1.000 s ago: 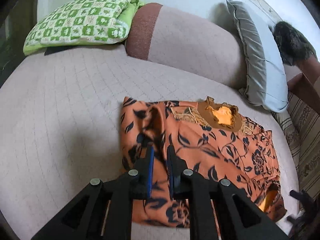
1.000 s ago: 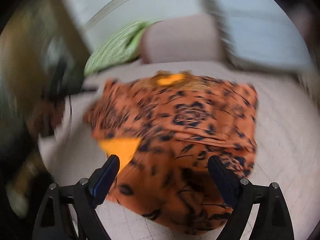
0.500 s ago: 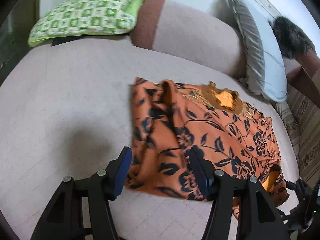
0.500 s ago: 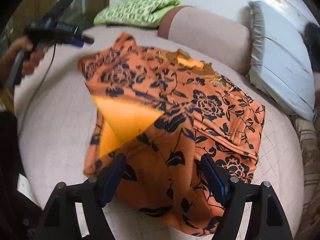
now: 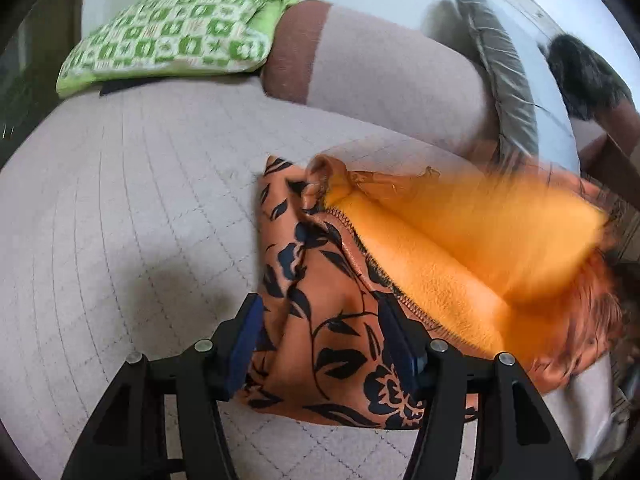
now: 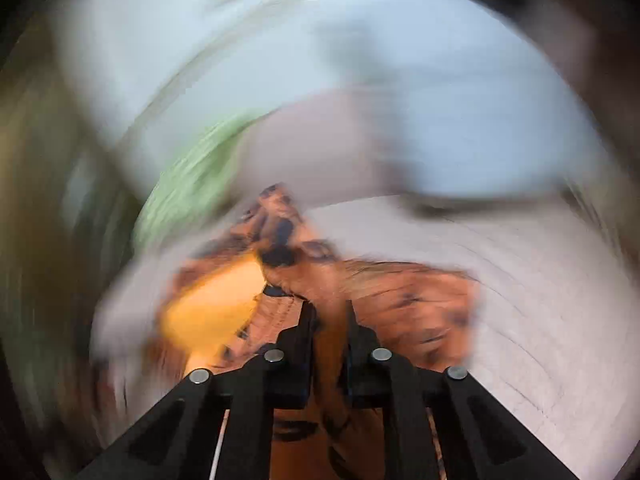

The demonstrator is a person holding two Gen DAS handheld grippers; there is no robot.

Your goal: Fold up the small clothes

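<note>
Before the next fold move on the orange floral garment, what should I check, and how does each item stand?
1. Right gripper has cloth between its closing jaws: ok.
2. Left gripper open, straddling the near edge of the orange black-flowered garment, not pressing it: ok.
3. Plain orange lining turned up on the garment's right part: ok, fold under way.
4. Folded edge lined up: cannot tell, blurred.
5. Quilted pale bed cover bare left of the garment: ok.
6. Green checked pillow apart from the garment: ok.

One garment (image 5: 332, 320) (three pillows (image 5: 176, 36))
</note>
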